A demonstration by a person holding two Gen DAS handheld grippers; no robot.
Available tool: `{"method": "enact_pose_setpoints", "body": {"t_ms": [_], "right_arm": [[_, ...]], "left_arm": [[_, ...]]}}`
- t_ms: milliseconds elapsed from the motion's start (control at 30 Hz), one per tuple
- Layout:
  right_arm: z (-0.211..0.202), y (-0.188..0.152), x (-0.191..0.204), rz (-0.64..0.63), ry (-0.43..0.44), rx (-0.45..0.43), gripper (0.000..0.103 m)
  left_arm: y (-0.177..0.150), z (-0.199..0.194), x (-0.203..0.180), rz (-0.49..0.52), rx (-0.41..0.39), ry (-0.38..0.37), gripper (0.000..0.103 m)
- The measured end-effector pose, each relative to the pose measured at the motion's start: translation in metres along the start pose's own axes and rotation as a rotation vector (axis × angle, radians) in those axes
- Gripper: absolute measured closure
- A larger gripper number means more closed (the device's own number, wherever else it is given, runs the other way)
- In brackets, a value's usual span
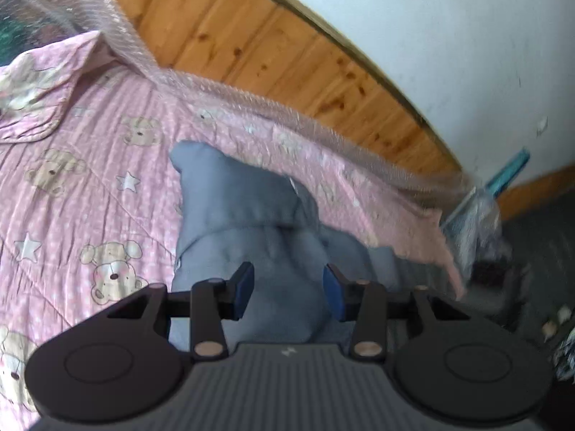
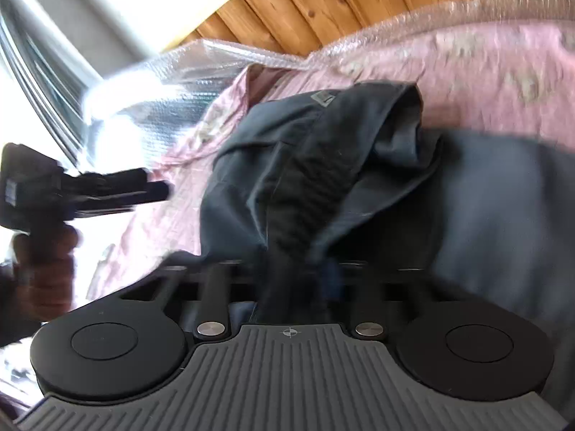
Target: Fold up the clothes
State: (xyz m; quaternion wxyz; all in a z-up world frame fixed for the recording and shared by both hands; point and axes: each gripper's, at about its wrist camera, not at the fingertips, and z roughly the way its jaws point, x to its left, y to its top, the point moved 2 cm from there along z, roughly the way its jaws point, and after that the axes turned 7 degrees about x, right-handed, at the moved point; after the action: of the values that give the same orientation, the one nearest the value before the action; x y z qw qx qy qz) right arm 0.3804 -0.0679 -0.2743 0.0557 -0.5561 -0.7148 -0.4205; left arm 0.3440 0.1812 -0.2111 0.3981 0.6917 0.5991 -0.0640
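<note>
A grey garment (image 1: 233,208) lies crumpled on a pink bear-print quilt (image 1: 90,143). My left gripper (image 1: 289,289) has its blue pads apart, and grey cloth shows in the gap. In the right wrist view the left gripper (image 2: 161,190), held by a hand (image 2: 43,251), ends over pink quilt just short of the garment's edge. The garment (image 2: 485,197) looks dark there. Its black ribbed waistband (image 2: 309,186) narrows to a neck that runs down between the fingers of my right gripper (image 2: 294,280), which is shut on it. The cloth hides the right pads.
A matching pink pillow (image 1: 32,97) lies at the bed's far left. Clear bubble wrap (image 1: 251,97) runs along the bed's far edge against a wooden panel (image 1: 269,46). The bed ends at the right, with dark floor (image 1: 539,233) and clutter beyond. A bright window (image 2: 43,54) is on the left.
</note>
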Motion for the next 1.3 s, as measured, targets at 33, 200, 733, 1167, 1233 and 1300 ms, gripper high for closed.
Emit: {"method": "enact_pose_setpoints", "body": {"t_ms": [33, 200, 733, 1167, 1233, 1300], "right_arm": [[-0.013, 0.004, -0.001, 0.021, -0.011, -0.063, 0.056], [-0.016, 0.006, -0.011, 0.253, 0.180, -0.130, 0.066], [0.014, -0.056, -0.055, 0.568, 0.308, 0.086, 0.046], [0.014, -0.049, -0.041, 0.693, 0.517, -0.040, 0.101], [0.007, -0.047, -0.029, 0.634, 0.481, -0.039, 0.102], [0.002, -0.041, -0.021, 0.566, 0.386, -0.040, 0.103]], "left_arm": [[-0.004, 0.003, -0.002, 0.019, 0.016, 0.007, 0.061], [-0.040, 0.026, -0.006, 0.066, 0.126, 0.082, 0.061], [-0.089, 0.010, 0.023, -0.038, 0.134, 0.194, 0.078], [-0.079, 0.015, 0.010, 0.013, 0.172, 0.243, 0.077], [-0.076, 0.013, 0.002, 0.039, 0.170, 0.231, 0.075], [-0.073, 0.006, -0.008, 0.078, 0.151, 0.229, 0.074]]}}
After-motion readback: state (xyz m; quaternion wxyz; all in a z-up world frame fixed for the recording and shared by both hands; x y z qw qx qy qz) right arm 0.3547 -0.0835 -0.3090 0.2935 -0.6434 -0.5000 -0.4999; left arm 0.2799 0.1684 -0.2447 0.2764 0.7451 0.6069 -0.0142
